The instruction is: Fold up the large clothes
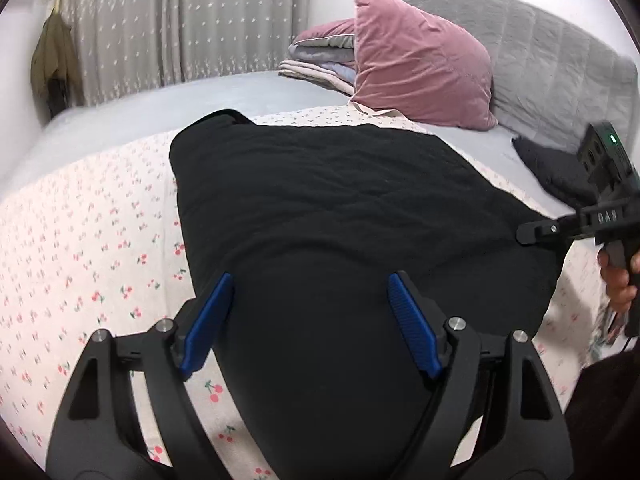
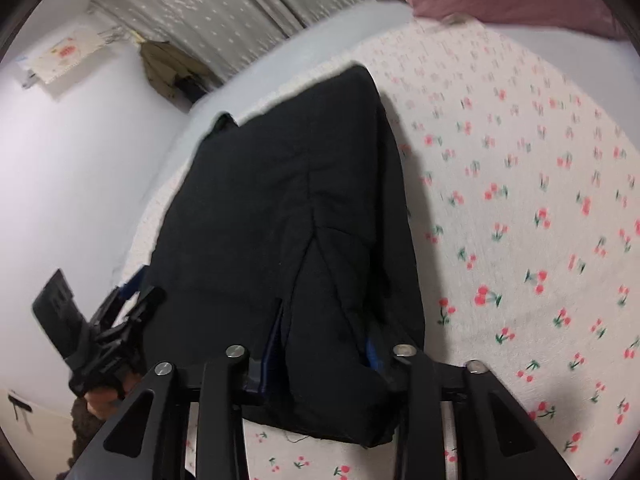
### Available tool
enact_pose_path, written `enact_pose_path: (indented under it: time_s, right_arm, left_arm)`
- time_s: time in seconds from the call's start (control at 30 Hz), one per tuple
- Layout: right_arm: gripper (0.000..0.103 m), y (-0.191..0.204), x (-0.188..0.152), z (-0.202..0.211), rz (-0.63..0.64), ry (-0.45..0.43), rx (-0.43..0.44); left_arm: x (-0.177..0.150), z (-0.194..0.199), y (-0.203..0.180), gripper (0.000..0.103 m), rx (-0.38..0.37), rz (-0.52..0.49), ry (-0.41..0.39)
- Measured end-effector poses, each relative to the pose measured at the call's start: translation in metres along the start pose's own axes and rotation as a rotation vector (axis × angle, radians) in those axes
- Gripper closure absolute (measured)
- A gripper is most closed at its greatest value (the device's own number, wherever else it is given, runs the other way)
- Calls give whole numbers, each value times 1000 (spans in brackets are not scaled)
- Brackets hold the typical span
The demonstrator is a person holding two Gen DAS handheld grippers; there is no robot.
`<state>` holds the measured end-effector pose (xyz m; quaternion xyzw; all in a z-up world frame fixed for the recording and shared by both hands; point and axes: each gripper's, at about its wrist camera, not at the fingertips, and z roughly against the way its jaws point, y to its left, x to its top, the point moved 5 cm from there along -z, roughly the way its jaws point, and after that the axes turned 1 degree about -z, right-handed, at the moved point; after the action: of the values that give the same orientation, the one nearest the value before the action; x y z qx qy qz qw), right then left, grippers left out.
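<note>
Left gripper (image 1: 310, 322): jaws wide apart, blue ribbed pads (image 1: 414, 328) clear of the cloth on both sides, nothing pinched. Black garment (image 1: 340, 208) lies directly under and ahead of it, folded into a broad thick slab on the bed, near end running down between the black finger arms.

Right gripper (image 2: 320, 344): jaws narrower, with a bunched near corner of the black garment (image 2: 288, 208) sitting between the fingers. Blue pads mostly buried in the fabric, left pad (image 2: 274, 340) visible as a dark blue strip against the cloth. Looks clamped on that corner; pad contact is partly hidden. In the left wrist view the right gripper (image 1: 532, 232) comes in from the right edge at the garment's side, with the hand (image 1: 618, 280) on its handle.

Garment: matte black, soft, thick, faintly wrinkled, rounded corners, one seam or fold line running lengthwise in the right wrist view. Rough rectangle, long axis going away from both grippers.

Under it: bed cover (image 1: 100, 240), off-white, thin woven look, small red cherry print. Beyond that, a plain pale grey sheet (image 1: 200, 96).

Further back: pink velvety pillow (image 1: 416, 68) standing tilted, stack of folded textiles (image 1: 316, 64) just left of it, grey quilted headboard cover (image 1: 540, 52) behind. A small dark cushion (image 1: 552, 164) lies on the sheet at right. Far wall: grey patterned curtain (image 1: 172, 20), olive jacket (image 1: 50, 60) hanging at left.
</note>
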<state>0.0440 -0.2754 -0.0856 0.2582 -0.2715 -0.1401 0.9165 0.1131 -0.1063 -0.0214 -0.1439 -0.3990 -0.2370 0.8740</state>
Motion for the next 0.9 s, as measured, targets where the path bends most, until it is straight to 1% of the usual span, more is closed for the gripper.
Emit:
enact_pose_path:
  time_s: [0.07, 0.13, 0.17, 0.2, 0.23, 0.27, 0.33, 0.37, 0.4, 0.43, 0.47, 0.5, 0.53, 0.6, 0.63, 0.73, 0.8, 0.87, 0.9]
  right_arm:
    - [47, 4, 4, 9, 35, -40, -52]
    - [38, 11, 8, 19, 82, -111, -117]
    - [33, 13, 8, 25, 100, -145, -125]
    - [30, 17, 11, 29, 112, -184, -120]
    - [26, 12, 18, 30, 114, -198, -110]
    - [24, 13, 19, 27, 117, -199, -90]
    - [23, 9, 20, 14, 110, -154, -84]
    - [23, 5, 18, 5, 102, -117, -98]
    - [23, -4, 16, -10, 84, -54, -122]
    - [17, -12, 11, -21, 62, -13, -122]
    - [12, -22, 10, -29, 18, 17, -99]
    - [10, -35, 8, -36, -70, 49, -30]
    - [8, -43, 6, -42, -123, 73, 14]
    - [8, -56, 5, -48, -227, 126, 117]
    - [8, -57, 5, -48, -230, 130, 130]
    - [8, -55, 9, -45, -213, 129, 130]
    - [8, -55, 15, -42, -237, 119, 161]
    - [8, -60, 24, -40, -274, 108, 204]
    - [8, -64, 30, -40, -304, 105, 239]
  left_arm:
    - [3, 4, 7, 19, 0, 47, 14]
    - [5, 8, 15, 17, 15, 99, 22]
    - [6, 9, 19, 14, 26, 123, 26]
    - [5, 8, 22, 10, 30, 142, 34]
    - [3, 6, 24, 8, 28, 162, 49]
    - [1, 2, 26, 4, 18, 184, 74]
    - [-5, -8, 30, 1, -27, 240, 131]
    - [-9, -13, 33, 1, -61, 280, 158]
    - [-13, -17, 37, 1, -103, 337, 187]
    - [-18, -21, 40, 1, -133, 385, 214]
    - [-22, -24, 43, 1, -156, 429, 237]
    - [-26, -27, 46, 1, -182, 475, 263]
    - [-31, -31, 48, 1, -213, 523, 294]
    - [-37, -34, 50, 0, -246, 569, 333]
    - [-41, -37, 51, 0, -267, 598, 356]
    - [-54, -44, 54, 0, -355, 695, 409]
    - [-55, -46, 55, 0, -396, 716, 437]
    - [-49, -45, 55, 0, -416, 688, 473]
    - [-43, -46, 55, 0, -424, 661, 478]
